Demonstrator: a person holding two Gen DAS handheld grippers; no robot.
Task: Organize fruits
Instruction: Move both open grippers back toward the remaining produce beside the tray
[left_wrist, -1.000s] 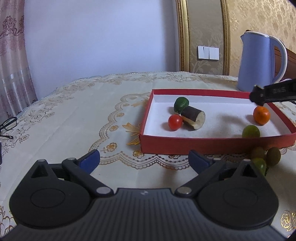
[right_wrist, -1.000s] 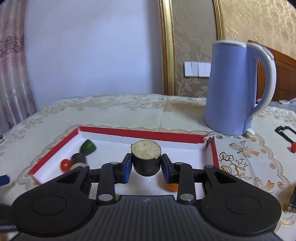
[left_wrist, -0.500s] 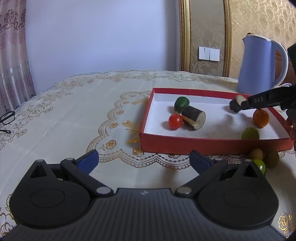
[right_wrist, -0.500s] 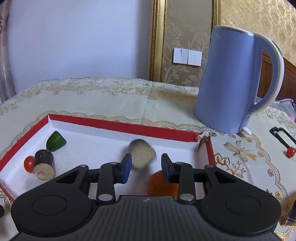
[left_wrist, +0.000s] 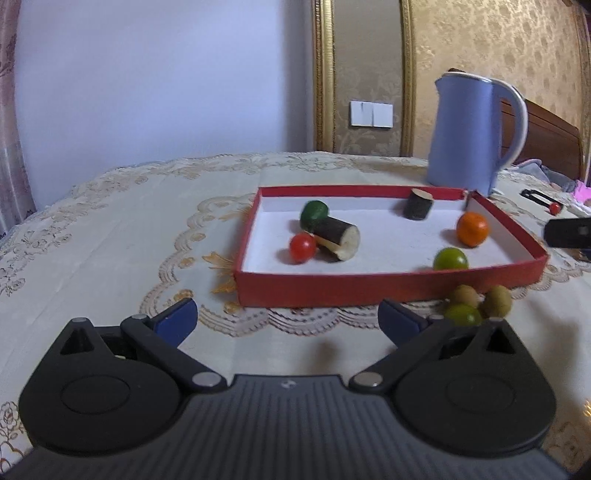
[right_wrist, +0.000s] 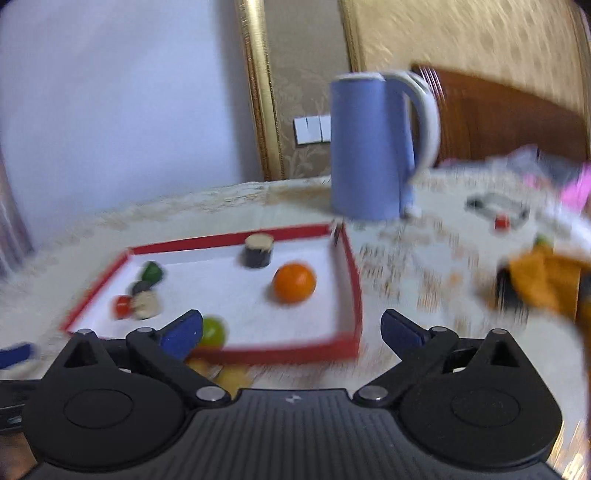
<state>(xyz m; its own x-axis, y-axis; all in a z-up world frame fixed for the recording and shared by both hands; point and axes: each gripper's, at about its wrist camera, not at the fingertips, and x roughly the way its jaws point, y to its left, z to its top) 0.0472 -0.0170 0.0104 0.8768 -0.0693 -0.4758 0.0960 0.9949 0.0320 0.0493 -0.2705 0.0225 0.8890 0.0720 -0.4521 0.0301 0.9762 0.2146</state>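
A red tray (left_wrist: 388, 286) with a white floor holds a dark cylinder (left_wrist: 417, 204) at the back, an orange (left_wrist: 472, 229), a green fruit (left_wrist: 450, 259), a red tomato (left_wrist: 302, 248), a second dark cylinder (left_wrist: 338, 238) and a dark green piece (left_wrist: 314, 214). Three small brown and green fruits (left_wrist: 476, 304) lie on the cloth in front of the tray. My left gripper (left_wrist: 288, 319) is open and empty, short of the tray. My right gripper (right_wrist: 291, 332) is open and empty, back from the tray (right_wrist: 347, 280); its view is blurred. The dark cylinder (right_wrist: 258, 251) and orange (right_wrist: 294, 282) show there.
A blue kettle (left_wrist: 474, 133) stands behind the tray's far right corner. A small black and red object (left_wrist: 543, 201) lies right of the kettle. An orange and black item (right_wrist: 543, 284) sits blurred at the right. The table has an embroidered cream cloth (left_wrist: 110, 236).
My right gripper opened and let go of the dark cylinder, which now stands at the back of the tray. The right gripper has pulled back and swung right. The left gripper hardly moved.
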